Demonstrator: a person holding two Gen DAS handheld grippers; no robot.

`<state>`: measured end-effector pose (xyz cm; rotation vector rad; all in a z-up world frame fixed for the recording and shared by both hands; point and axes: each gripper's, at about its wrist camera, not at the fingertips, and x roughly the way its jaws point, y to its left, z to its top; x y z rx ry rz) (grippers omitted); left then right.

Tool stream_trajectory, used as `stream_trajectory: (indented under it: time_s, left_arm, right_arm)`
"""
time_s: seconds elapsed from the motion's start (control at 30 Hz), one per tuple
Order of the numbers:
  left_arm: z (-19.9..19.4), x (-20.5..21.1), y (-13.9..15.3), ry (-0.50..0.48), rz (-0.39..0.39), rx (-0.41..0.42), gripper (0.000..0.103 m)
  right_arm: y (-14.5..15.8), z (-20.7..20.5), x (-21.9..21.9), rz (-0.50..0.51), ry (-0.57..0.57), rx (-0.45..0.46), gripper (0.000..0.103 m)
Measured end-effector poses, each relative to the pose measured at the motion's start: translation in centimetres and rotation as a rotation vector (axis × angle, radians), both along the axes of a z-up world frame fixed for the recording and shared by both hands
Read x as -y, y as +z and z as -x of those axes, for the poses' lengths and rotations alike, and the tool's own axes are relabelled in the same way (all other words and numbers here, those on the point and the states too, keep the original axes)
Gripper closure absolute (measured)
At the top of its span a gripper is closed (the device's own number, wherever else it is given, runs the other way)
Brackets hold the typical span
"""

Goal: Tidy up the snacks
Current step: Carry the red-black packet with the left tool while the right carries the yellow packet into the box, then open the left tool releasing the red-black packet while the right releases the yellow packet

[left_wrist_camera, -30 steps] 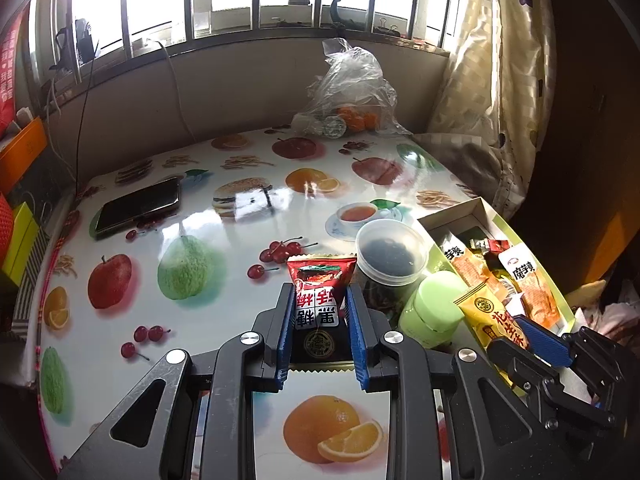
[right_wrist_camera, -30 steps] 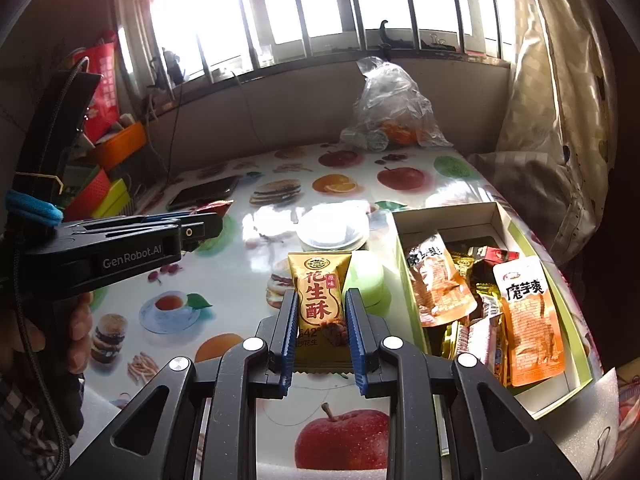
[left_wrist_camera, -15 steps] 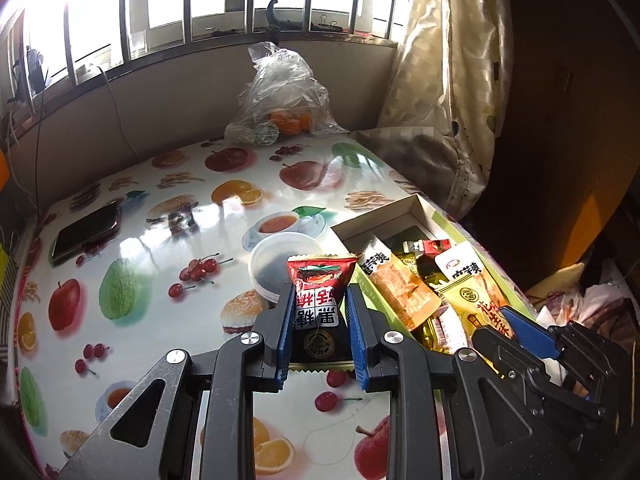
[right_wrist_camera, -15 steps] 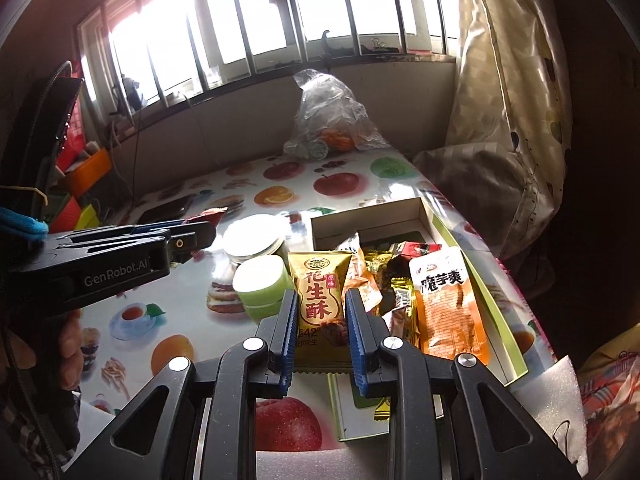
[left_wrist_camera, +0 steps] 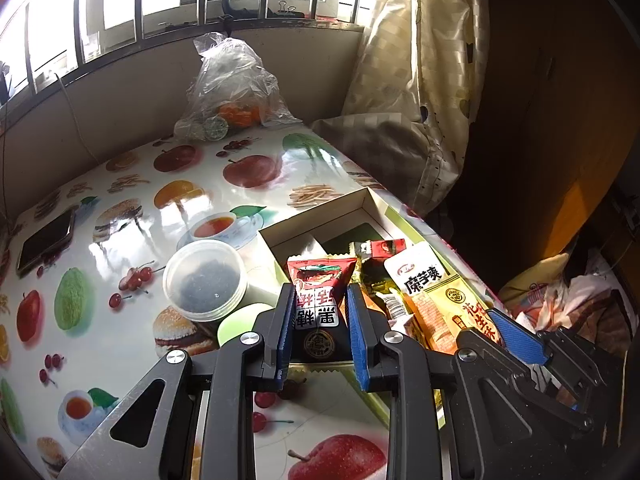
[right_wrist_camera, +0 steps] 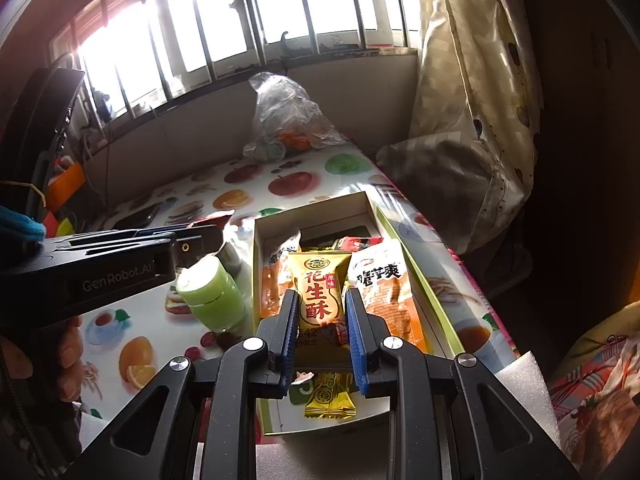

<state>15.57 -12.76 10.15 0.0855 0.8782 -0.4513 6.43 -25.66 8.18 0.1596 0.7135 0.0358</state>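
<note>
Two hand-held claws hang over a fruit-print table [left_wrist_camera: 120, 200], each clamped narrow on a snack packet above an open box [right_wrist_camera: 316, 210] of snacks.

The left claw [left_wrist_camera: 320, 312] grips a red-and-black packet [left_wrist_camera: 320, 296] between its blue pads. The packet's long axis runs straight out along the fingers, its red crimped end pointing away from the claw toward the box's far wall; its printed characters read upside down in this view. It sits over the box's near left corner. Just left of the claw stand a clear tub [left_wrist_camera: 205, 280] of dark contents and, closer in, a green jar [left_wrist_camera: 240, 322]. Ahead and to the right, a white-topped orange pouch [left_wrist_camera: 424, 280] lies in the box.

The right claw [right_wrist_camera: 320, 316] holds a yellow packet [right_wrist_camera: 320, 292], upright in the view, long axis in line with the fingers and top edge pointing away toward the box's far end. It hangs above the box's middle, with orange pouches [right_wrist_camera: 384, 292] lying to either side beneath it. A second, smaller yellow packet [right_wrist_camera: 330, 398] lies in the box under the claw's base. To the left stands the green jar [right_wrist_camera: 212, 296], with the left claw's black body beyond it and a person's hand [right_wrist_camera: 68, 356] at the frame's edge.

Far ahead, a clear plastic bag [left_wrist_camera: 232, 88] rests by the window wall.
</note>
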Motion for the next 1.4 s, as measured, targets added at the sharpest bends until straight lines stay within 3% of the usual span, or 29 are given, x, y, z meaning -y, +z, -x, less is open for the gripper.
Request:
stream_trajectory:
  time_s: [0.47,1.13,1.2,1.27,1.4]
  left_arm:
    - [-1.1,4.4,-3.5,-0.041,-0.006,-0.083,0.077]
    - [-1.1,5.4,-5.8,-0.030,-0.051,-0.120,0.076]
    - [-1.0,5.5,-5.8,-0.033,-0.049,-0.114,0.074]
    - [-1.0,5.4,-5.8,-0.031,-0.045,-0.116,0.063]
    - [-1.0,5.3,-5.7,-0.028,-0.044,-0.111,0.062]
  right_arm:
    - [-3.0,-1.4,2.9,0.041,-0.041,-0.067,0.081]
    - [-5.4,-2.2,3.3,0.062,-0.042,-0.090,0.078]
    - [-5.4,-2.2,3.4,0.060,-0.046,-0.090,0.076]
    - [-5.4,-2.1,3.4,0.062,-0.046,-0.090,0.074]
    - [-5.3,-2.1,3.4,0.059,-0.049,-0.089,0.071]
